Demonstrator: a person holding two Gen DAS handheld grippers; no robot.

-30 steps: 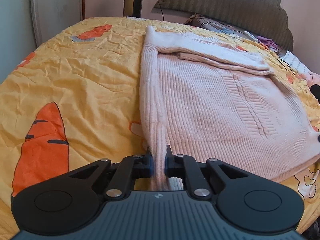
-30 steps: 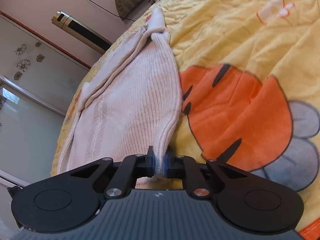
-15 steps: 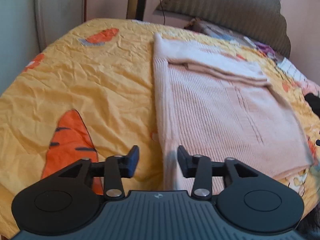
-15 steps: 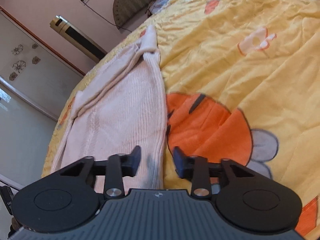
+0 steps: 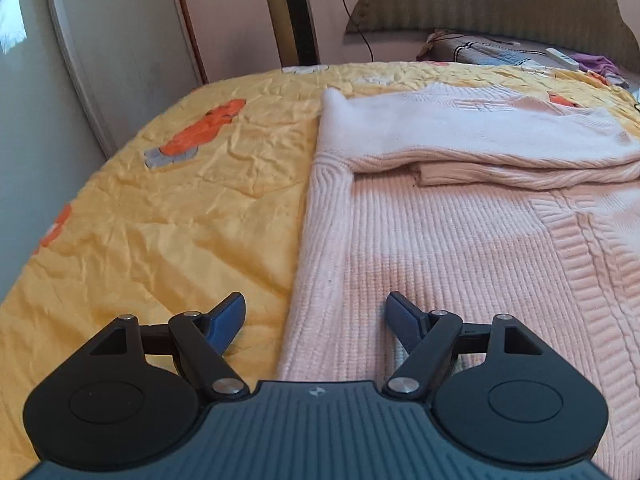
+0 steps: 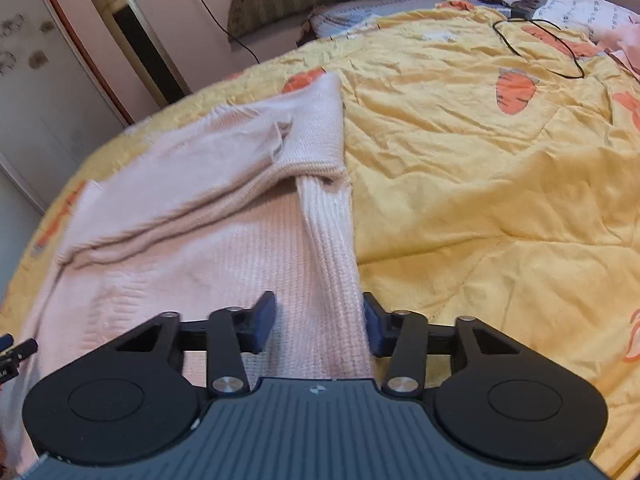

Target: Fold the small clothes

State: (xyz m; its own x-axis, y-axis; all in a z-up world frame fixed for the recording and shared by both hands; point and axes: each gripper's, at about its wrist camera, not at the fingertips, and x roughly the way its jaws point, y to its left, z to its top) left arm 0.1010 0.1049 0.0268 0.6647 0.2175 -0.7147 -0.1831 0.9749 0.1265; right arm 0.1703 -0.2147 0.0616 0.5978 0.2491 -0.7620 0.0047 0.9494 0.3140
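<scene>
Fingers on both grippers stand apart, gripping nothing: the left gripper (image 5: pixel 316 312) is spreading wider over the sweater's left edge, while the right gripper (image 6: pixel 318 318) is narrowing with the sweater's right edge between its pads, which do not press it. Beneath them a yellow bedspread (image 5: pixel 180 220) with orange carrot prints covers the bed. On it lies the pink knit sweater (image 5: pixel 460 240), flat, its sleeves folded across the top. Near the headboard (image 5: pixel 500 4), a black cable (image 6: pixel 540 40) loops over the bedspread.
</scene>
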